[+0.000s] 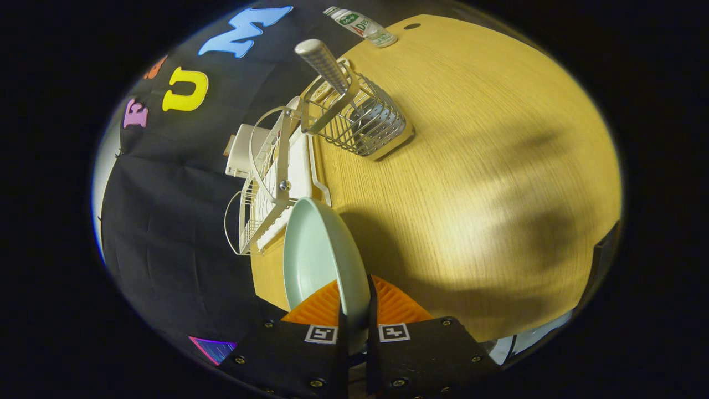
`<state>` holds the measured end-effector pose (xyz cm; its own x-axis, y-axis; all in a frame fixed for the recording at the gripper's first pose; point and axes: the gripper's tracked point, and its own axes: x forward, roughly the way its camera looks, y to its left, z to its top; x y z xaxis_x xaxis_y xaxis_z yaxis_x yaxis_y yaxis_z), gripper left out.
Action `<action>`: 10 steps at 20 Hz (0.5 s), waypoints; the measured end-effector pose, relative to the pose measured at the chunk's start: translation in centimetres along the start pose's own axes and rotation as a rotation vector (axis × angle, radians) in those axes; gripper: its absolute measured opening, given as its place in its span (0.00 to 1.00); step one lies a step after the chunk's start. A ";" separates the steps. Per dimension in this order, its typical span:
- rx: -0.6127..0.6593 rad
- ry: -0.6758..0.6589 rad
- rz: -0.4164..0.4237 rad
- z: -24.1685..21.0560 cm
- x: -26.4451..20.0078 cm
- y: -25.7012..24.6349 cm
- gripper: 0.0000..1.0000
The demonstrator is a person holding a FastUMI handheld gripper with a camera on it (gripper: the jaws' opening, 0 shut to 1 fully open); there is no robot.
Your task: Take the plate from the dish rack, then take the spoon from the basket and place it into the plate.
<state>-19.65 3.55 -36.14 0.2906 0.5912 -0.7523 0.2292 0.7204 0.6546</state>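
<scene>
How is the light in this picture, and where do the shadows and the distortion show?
Gripper view: warm light falls on the wooden table, with soft dark shadows beside the plate held in the gripper; fisheye bends the dish rack and basket; focus stays sharp.

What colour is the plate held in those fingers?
Pale mint green. The plate shows best in the gripper view, clamped by the gripper.

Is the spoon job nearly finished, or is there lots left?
Part done. The plate is out of the dish rack, pinched by its rim in the tool, held above the table. The spoon stands in the basket. Left: set the plate down, fetch the spoon.
</scene>
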 end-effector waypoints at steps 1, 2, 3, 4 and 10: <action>0.006 0.005 0.004 -0.1 0.6 -0.2 0.13; 0.005 0.018 -0.006 -0.5 0.8 -0.6 0.13; -0.006 0.027 -0.025 -0.7 1.0 -1.1 0.13; -0.021 0.028 -0.047 -0.7 1.3 -1.6 0.13; -0.368 -0.182 -0.157 1.3 -2.1 -2.3 0.63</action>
<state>-19.59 0.19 -35.92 0.4454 0.4144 -0.7936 -0.0526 0.8970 0.4389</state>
